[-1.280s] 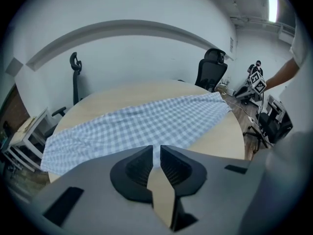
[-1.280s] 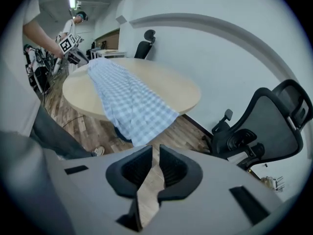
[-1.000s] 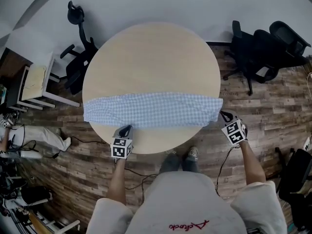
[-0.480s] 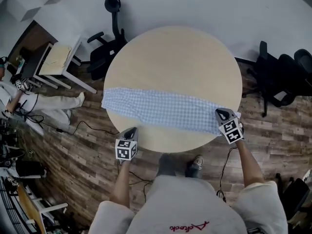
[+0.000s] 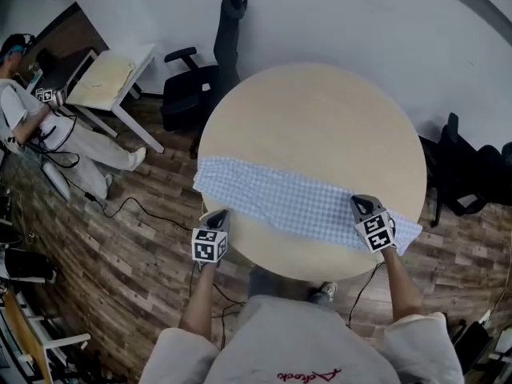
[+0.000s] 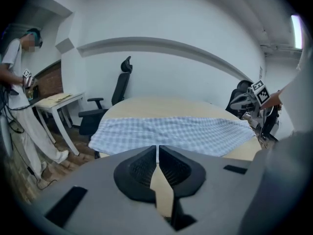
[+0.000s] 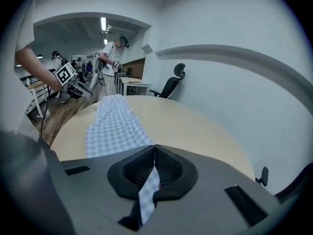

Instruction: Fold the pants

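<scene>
right gripper [image 7: 154,148]: I read it as clamped on the pants [image 5: 304,202]. A strip of the checked cloth ran down between its jaws.
left gripper [image 6: 157,148]: jaws together. I saw no cloth between them, only a tan wedge in the slit below the tips.
pants, place: they lay flat as one long strip on the round table [image 5: 320,110]. One end was in the right gripper at the table edge, and a corner hung just past the rim beside it.
pants from right gripper: they stretched straight ahead of its tips and a little to its left, running away toward the left gripper.
pants from left gripper: they lay just ahead of its tips. The near long edge was close, but I couldn't tell if it touched.
long axis: it ran crosswise in front of the left gripper and lengthwise away from the right one.
nearer hand: the right was on its end of the pants. The left was nearer the free far end, but short of it and to its right.
my call: the fold turned on that axis. The held end would travel along the strip toward the left side, and the left gripper first needed a hold on cloth.
risk: a one-end lift could drag the strip instead of folding it.
</scene>
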`<state>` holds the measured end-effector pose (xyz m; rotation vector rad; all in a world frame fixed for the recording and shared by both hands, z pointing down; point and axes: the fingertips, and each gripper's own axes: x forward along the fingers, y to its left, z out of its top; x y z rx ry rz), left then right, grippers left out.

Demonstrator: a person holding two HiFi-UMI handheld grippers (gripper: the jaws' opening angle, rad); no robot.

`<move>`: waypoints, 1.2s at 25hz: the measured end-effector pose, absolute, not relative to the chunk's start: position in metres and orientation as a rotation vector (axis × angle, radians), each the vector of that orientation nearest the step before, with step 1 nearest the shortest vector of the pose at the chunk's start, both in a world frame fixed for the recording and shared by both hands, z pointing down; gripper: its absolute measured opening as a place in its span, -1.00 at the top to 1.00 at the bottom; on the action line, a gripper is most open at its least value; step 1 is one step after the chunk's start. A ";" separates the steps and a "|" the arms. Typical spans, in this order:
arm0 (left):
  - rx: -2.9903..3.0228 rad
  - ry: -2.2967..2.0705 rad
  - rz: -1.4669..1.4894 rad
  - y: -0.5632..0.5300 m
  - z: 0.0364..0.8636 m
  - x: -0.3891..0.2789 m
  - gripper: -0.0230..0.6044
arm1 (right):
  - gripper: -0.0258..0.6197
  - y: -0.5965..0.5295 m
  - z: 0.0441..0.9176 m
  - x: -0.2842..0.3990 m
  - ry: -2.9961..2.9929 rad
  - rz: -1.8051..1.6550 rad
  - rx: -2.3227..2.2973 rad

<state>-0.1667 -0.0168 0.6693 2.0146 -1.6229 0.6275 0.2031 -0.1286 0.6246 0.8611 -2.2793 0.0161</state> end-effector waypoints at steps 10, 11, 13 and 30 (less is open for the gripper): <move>1.974 -1.588 0.586 -0.065 0.690 -0.297 0.78 | 0.83 -0.150 0.615 0.063 -2.259 0.008 0.852; 1.977 -1.582 0.583 -0.068 0.691 -0.302 0.78 | 0.83 -0.151 0.615 0.049 -2.261 0.006 0.844; 1.978 -1.575 0.572 -0.075 0.694 -0.313 0.78 | 0.83 -0.157 0.614 0.018 -2.272 -0.001 0.817; 1.926 -1.496 0.378 -0.119 0.726 -0.353 0.22 | 0.83 -0.169 0.623 -0.162 -2.374 -0.008 0.545</move>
